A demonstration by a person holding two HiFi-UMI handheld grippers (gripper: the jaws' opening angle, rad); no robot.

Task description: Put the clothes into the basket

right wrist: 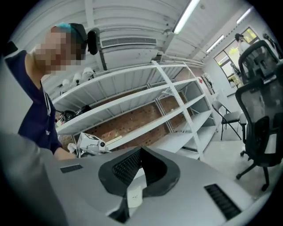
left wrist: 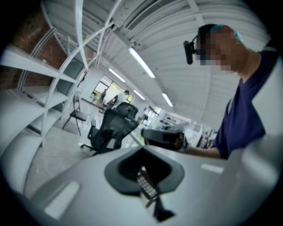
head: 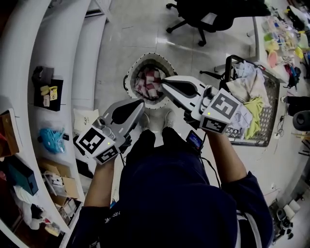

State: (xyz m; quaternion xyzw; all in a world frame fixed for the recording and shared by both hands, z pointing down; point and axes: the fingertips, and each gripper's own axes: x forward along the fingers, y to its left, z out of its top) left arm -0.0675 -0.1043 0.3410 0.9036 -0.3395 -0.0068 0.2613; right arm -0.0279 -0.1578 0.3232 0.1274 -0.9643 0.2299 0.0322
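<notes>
Checked clothes (head: 149, 82), red and white, are seen lying inside the round white-rimmed basket (head: 130, 71), which is set on the floor just ahead of the person's feet. More loose clothes (head: 249, 99), white and yellow-green, are piled in a wire cart (head: 272, 112) at the right, well apart from the basket.

The right gripper (head: 163, 81) is held level over the basket's near edge. In the right gripper view its claw (right wrist: 140, 151) is pressed fully together, and nothing is caught in it. The left gripper (head: 141, 104) is held beside it, nearer the person. Its claw (left wrist: 143, 149) is also drawn together and empty.

A black office chair (head: 203, 14) is seen beyond the basket. White shelves (head: 29, 63) with small items are seen along the left.
</notes>
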